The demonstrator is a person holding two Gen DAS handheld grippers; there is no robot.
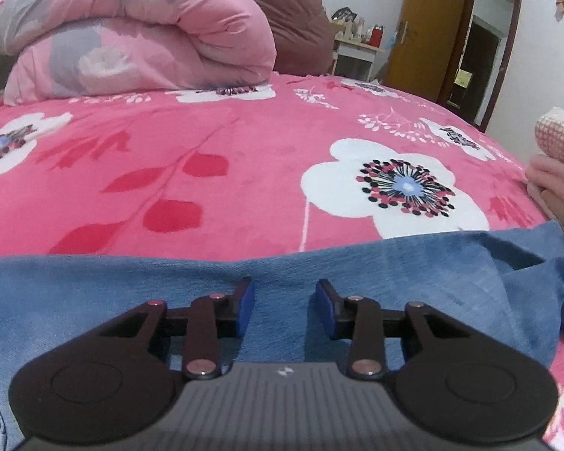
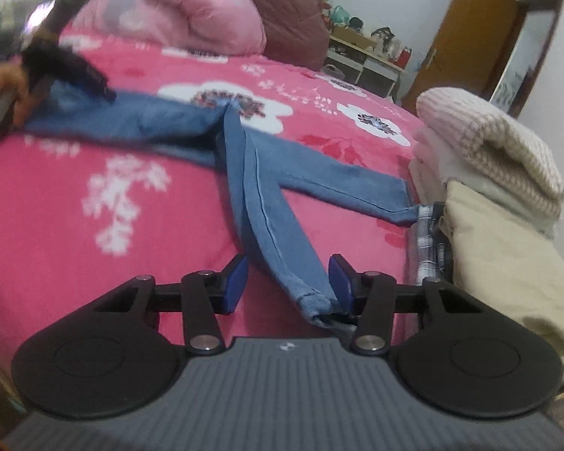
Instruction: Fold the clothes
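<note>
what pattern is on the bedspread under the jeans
Bright pink fleece bedspread with large white flowers and red leaf sprigs, clearest in the left wrist view.

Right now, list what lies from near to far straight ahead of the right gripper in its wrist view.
Right gripper → jeans leg hem → jeans crotch → white flower print on the pink bedsheet → rolled pink quilt.

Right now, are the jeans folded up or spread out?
Spread out. The jeans lie flat on the bed, legs splayed apart in a V, nothing doubled over.
</note>
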